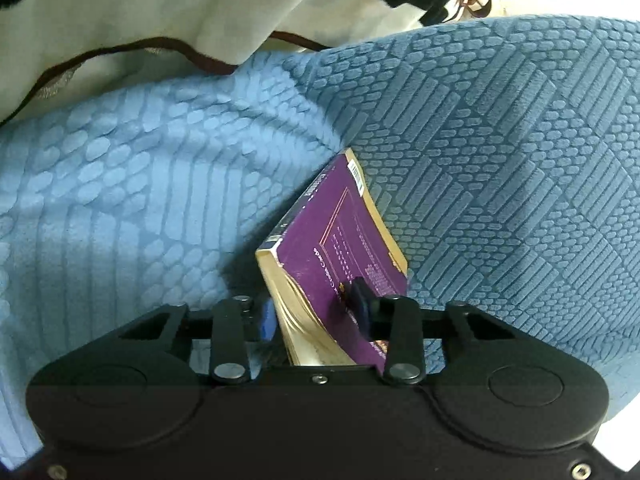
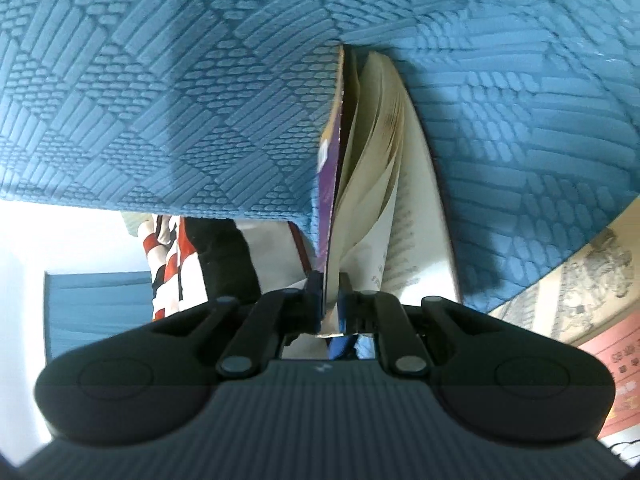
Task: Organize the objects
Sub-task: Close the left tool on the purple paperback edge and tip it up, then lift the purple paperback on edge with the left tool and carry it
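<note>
In the left wrist view, a purple paperback (image 1: 340,232) with yellowed pages lies tilted over the blue quilted blanket (image 1: 500,140), its barcode end pointing away. My left gripper (image 1: 314,310) is shut on its near end, with the dark pad pressing the purple cover and the blue pad against the page block. In the right wrist view, my right gripper (image 2: 330,300) is shut on the thin purple cover (image 2: 330,168) of a book standing on edge. Its loose pages (image 2: 384,152) fan out to the right. Neither gripper appears in the other's view, and I cannot tell whether both hold one book.
Cream cloth with a dark brown trim (image 1: 120,20) lies beyond the blanket in the left wrist view. The right wrist view shows red-and-white striped fabric (image 2: 166,264) below the blanket's edge. At the right are a printed sheet (image 2: 596,272) and a red booklet (image 2: 616,372).
</note>
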A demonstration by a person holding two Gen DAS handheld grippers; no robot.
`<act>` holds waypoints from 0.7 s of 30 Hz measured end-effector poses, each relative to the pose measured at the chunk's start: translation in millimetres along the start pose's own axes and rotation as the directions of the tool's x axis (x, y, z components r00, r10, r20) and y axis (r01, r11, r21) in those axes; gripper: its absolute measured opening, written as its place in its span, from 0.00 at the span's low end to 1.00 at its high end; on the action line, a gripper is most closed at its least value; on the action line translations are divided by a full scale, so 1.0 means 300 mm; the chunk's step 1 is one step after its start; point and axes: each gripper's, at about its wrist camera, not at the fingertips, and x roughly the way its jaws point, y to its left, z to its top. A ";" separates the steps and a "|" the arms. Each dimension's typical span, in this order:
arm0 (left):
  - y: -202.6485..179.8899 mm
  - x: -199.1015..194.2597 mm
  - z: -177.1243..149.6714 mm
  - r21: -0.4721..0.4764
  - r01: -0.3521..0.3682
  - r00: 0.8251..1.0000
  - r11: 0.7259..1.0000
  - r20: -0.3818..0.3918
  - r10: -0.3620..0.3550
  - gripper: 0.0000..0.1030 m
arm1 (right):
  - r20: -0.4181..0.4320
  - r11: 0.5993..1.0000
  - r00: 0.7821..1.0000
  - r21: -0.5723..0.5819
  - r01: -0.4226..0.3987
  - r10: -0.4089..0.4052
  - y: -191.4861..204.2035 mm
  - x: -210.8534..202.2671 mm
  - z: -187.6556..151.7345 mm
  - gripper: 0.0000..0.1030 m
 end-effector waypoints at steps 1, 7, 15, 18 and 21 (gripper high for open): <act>-0.005 -0.002 0.000 0.002 0.005 1.000 1.000 -0.001 -0.005 0.25 | 0.000 1.000 1.000 0.006 0.005 -0.005 -0.004 -0.006 0.002 0.13; -0.032 -0.011 -0.003 0.031 0.050 0.999 0.998 -0.016 -0.050 0.14 | 0.045 0.997 0.997 -0.050 0.061 -0.059 0.016 -0.099 -0.012 0.17; -0.049 -0.011 -0.008 0.036 0.038 0.999 0.999 -0.028 -0.037 0.10 | 0.107 0.999 0.994 -0.031 0.021 -0.018 0.014 -0.205 -0.082 0.82; -0.058 -0.014 -0.014 0.065 0.043 0.999 0.997 -0.029 -0.041 0.10 | 0.060 0.999 0.998 0.018 -0.031 0.030 0.009 -0.158 -0.110 0.82; -0.055 -0.014 -0.013 0.051 0.059 0.998 0.997 -0.040 -0.057 0.09 | 0.025 0.994 0.999 0.100 -0.043 0.040 -0.017 -0.086 -0.133 0.82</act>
